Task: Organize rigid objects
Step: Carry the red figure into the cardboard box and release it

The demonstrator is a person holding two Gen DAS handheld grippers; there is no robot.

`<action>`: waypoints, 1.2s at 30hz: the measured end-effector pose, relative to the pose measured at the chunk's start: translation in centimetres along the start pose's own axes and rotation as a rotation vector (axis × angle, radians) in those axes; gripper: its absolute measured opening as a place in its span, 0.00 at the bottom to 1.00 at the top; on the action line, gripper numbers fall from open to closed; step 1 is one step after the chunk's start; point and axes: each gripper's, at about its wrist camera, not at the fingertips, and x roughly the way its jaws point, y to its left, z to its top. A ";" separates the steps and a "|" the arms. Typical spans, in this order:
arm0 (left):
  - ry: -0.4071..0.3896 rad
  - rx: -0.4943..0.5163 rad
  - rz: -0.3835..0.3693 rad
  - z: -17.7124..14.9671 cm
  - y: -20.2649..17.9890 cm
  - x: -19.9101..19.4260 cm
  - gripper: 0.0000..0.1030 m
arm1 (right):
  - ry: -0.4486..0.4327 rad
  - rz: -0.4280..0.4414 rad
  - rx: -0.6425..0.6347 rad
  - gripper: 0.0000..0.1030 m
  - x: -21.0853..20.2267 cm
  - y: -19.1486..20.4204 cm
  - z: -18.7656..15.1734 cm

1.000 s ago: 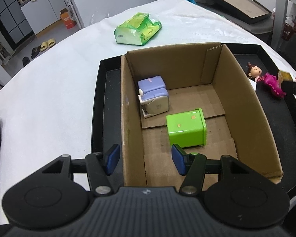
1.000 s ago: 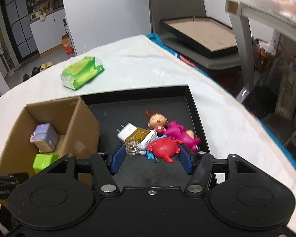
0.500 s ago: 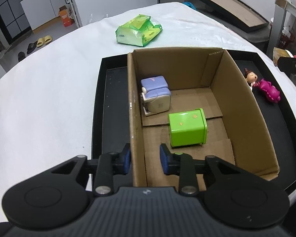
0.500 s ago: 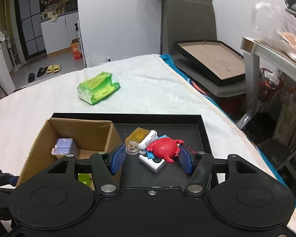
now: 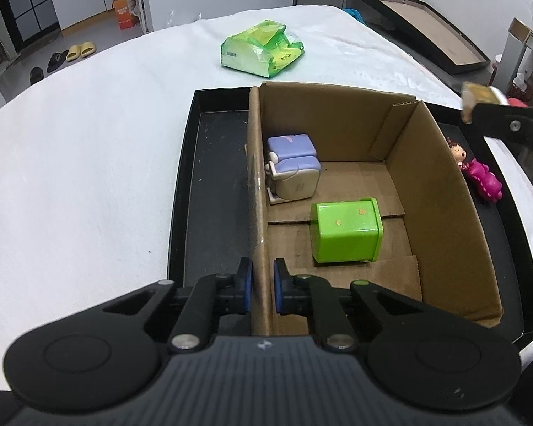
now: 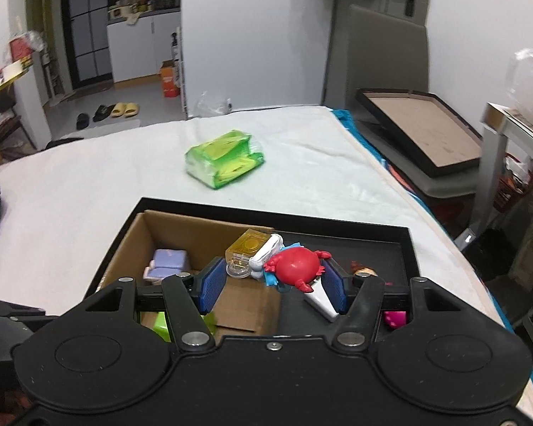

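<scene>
A cardboard box (image 5: pixel 444 184) stands in a black tray (image 5: pixel 213 184). Inside lie a purple-and-white toy (image 5: pixel 293 167) and a green block (image 5: pixel 346 230). My left gripper (image 5: pixel 263 285) is shut on the box's near left wall. My right gripper (image 6: pixel 272 284) is shut on a bundle of toys: a red crab (image 6: pixel 295 266), a yellow block (image 6: pixel 247 245) and a white piece. It holds them above the box's right wall (image 6: pixel 252 305). The right gripper also shows at the right edge of the left wrist view (image 5: pixel 508 124).
A doll with a pink body (image 5: pixel 479 174) lies in the tray right of the box. A green plastic packet (image 5: pixel 263 49) lies on the white table beyond the tray. A framed board (image 6: pixel 419 120) leans beyond the table's right edge.
My left gripper closed from wide open onto the box's left wall. My right gripper lifted the toy bundle off the tray and carried it left, over the box.
</scene>
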 end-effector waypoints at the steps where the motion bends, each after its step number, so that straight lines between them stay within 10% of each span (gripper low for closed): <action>1: -0.001 -0.005 -0.006 0.0 0.1 0.0 0.10 | 0.004 0.005 -0.008 0.55 0.1 0.4 0.1; 16: -0.005 -0.045 -0.071 -0.1 1.6 0.2 0.11 | 0.064 0.057 -0.050 0.58 1.9 5.0 1.2; 36: -0.033 -0.013 -0.038 -0.3 0.8 -0.6 0.10 | 0.072 -0.017 0.078 0.78 0.6 -0.1 -1.5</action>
